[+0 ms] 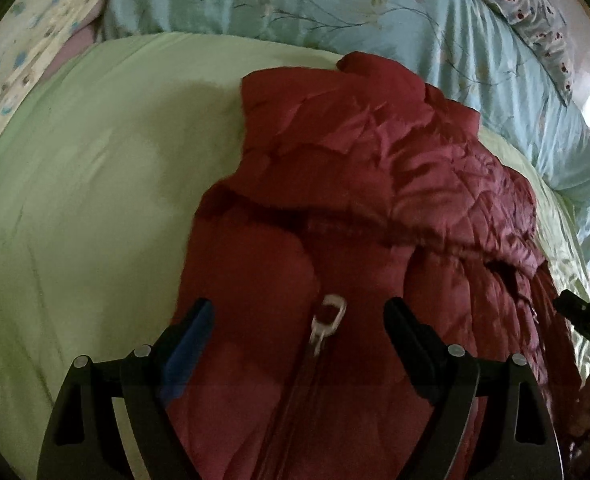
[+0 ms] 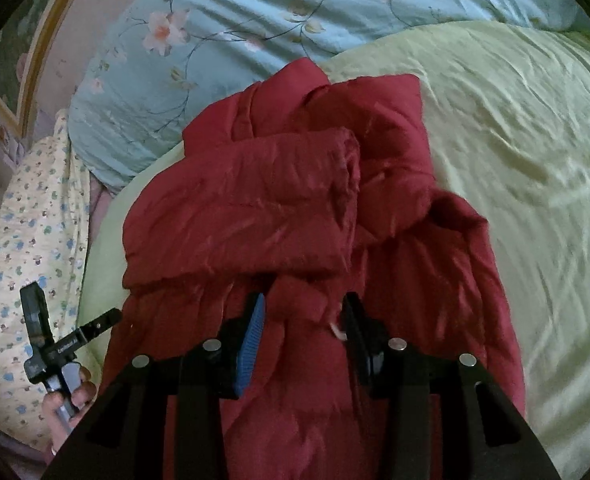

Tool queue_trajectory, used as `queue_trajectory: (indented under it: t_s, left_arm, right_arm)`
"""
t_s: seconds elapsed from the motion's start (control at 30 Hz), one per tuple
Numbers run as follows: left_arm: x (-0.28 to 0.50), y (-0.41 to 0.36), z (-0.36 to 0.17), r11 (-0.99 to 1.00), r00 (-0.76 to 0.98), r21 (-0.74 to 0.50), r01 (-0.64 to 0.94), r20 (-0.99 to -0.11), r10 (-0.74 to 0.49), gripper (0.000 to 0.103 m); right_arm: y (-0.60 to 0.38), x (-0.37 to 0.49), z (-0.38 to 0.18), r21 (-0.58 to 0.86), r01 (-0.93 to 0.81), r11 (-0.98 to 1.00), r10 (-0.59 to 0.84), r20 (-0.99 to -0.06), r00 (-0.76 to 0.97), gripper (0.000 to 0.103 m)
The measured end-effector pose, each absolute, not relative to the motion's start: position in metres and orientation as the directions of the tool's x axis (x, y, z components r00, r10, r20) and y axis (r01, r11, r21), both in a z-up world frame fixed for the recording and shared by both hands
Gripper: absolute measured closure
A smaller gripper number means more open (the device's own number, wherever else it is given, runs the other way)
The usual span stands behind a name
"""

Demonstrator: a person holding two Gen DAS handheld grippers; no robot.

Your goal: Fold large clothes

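Observation:
A dark red quilted puffer jacket (image 1: pixel 335 168) lies bunched on a light green bedspread (image 1: pixel 95 208). In the left wrist view my left gripper (image 1: pixel 299 312) is open, its jaws wide on either side of the jacket's silver zipper pull (image 1: pixel 329 318), close above the fabric. In the right wrist view the jacket (image 2: pixel 255 208) has a sleeve folded across its body. My right gripper (image 2: pixel 303 312) is partly closed around a raised fold of red fabric. The left gripper shows at the lower left of the right wrist view, held in a hand (image 2: pixel 71 400).
A pale blue floral quilt (image 1: pixel 335 4) lies along the far side of the bed. A yellow patterned sheet or pillow (image 2: pixel 23 248) lies at the left edge. A framed wall panel (image 2: pixel 19 60) stands beyond. Green bedspread (image 2: pixel 535 184) stretches to the right of the jacket.

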State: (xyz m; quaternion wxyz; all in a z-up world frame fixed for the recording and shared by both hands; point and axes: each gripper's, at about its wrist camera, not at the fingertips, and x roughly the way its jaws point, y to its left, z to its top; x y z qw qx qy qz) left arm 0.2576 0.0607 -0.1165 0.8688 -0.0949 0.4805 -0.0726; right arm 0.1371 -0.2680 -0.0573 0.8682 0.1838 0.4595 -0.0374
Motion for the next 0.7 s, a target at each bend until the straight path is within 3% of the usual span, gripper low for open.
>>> queue_trajectory:
  t_s: [0.13, 0.7]
  left_arm:
    - [0.228, 0.076, -0.109, 0.971, 0.528, -0.239, 0.015, -0.823, -0.211, 0.016]
    - [0.166, 0.104, -0.097, 0.975, 0.492, -0.221, 0.020, -0.847, -0.202, 0.016]
  right_arm:
    - [-0.273, 0.112, -0.047, 0.301, 0.251, 0.920, 0.103, -0.803, 0.588, 0.046]
    - [-0.289, 0.018, -0.035, 0.112, 0.348, 0.931, -0.091, -0.852, 0.516, 0.036]
